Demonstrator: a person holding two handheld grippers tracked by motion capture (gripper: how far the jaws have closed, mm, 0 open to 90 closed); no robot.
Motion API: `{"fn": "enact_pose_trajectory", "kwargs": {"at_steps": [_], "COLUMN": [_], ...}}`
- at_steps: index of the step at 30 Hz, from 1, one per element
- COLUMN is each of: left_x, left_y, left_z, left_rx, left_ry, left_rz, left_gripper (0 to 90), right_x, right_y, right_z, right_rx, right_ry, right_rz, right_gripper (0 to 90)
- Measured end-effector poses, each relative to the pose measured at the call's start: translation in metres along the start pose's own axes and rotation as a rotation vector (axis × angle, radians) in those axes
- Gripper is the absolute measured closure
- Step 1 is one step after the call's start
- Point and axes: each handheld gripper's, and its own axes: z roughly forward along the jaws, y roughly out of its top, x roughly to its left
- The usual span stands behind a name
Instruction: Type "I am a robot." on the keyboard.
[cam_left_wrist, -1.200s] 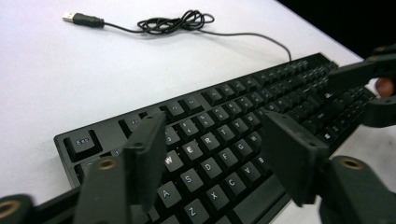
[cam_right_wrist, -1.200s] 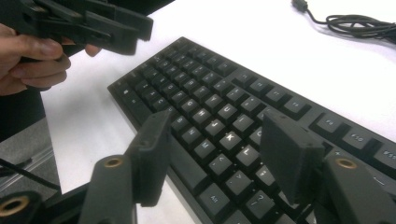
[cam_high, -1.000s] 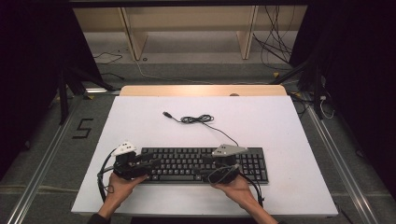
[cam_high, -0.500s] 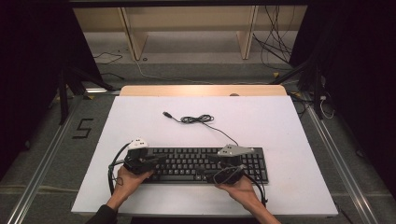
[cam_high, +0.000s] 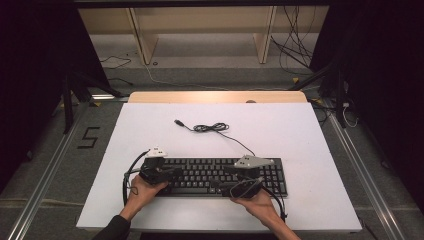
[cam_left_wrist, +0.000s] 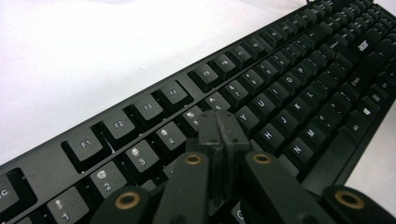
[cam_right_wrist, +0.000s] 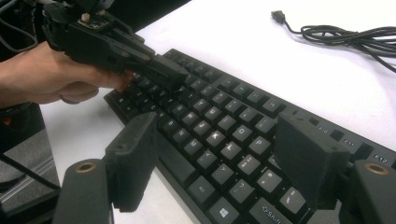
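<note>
A black keyboard (cam_high: 220, 175) lies near the table's front edge, and its cable (cam_high: 212, 128) runs back to a loose coil. My left gripper (cam_high: 172, 173) rests over the keyboard's left part. Its jaws have just closed and stand shut with nothing between them, the tip (cam_left_wrist: 219, 130) touching or just above the number-row keys (cam_left_wrist: 163, 135). My right gripper (cam_high: 225, 186) hovers over the keyboard's right half. Its jaws have just been opening and stand wide (cam_right_wrist: 219, 158) above the keys (cam_right_wrist: 224, 126), gripping nothing. The left gripper (cam_right_wrist: 175, 74) also shows ahead of it in the right gripper view.
The white table top (cam_high: 280, 125) stretches behind the keyboard. The cable's USB plug (cam_high: 178, 122) lies free at mid-table, with the coil (cam_right_wrist: 345, 35) beside it. A wooden strip (cam_high: 215, 97) edges the table's back. Rails and floor cables surround the table.
My left gripper has moved right from the keyboard's left end onto its keys, and its jaws have closed. The right gripper has stayed over the right half, its jaws a little wider.
</note>
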Motion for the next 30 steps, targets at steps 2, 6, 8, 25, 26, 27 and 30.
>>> {"fn": "enact_pose_trajectory", "kwargs": {"at_steps": [2,6,8,25,26,27,30], "left_x": [0.000,0.000,0.000,0.002,0.003,0.004,0.006], "left_y": [0.000,-0.002,-0.002,-0.001,-0.001,-0.001,-0.002], "left_z": [0.001,0.003,0.005,-0.012,-0.015,-0.017,-0.025], "left_rx": [0.010,0.022,0.037,-0.053,-0.067,-0.075,-0.099], "left_ry": [0.003,0.011,0.023,0.008,0.000,-0.005,-0.018], "left_rz": [0.000,0.008,0.011,-0.028,-0.038,-0.049,-0.067], "left_gripper": [88.9,88.9,89.0,77.3,75.5,72.9,68.1], "right_x": [0.000,0.001,0.001,-0.003,-0.003,-0.003,-0.003], "right_y": [0.000,0.000,0.000,0.001,0.001,0.001,0.002], "right_z": [0.000,0.000,0.000,0.000,0.000,0.000,0.001], "right_rx": [-0.002,-0.001,0.000,-0.012,-0.013,-0.014,-0.018], "right_ry": [0.000,0.002,0.004,-0.012,-0.013,-0.014,-0.014], "right_rz": [0.000,-0.003,-0.002,0.004,0.003,0.003,0.001], "right_gripper": [31.5,31.5,31.5,31.4,31.3,31.3,31.3]}}
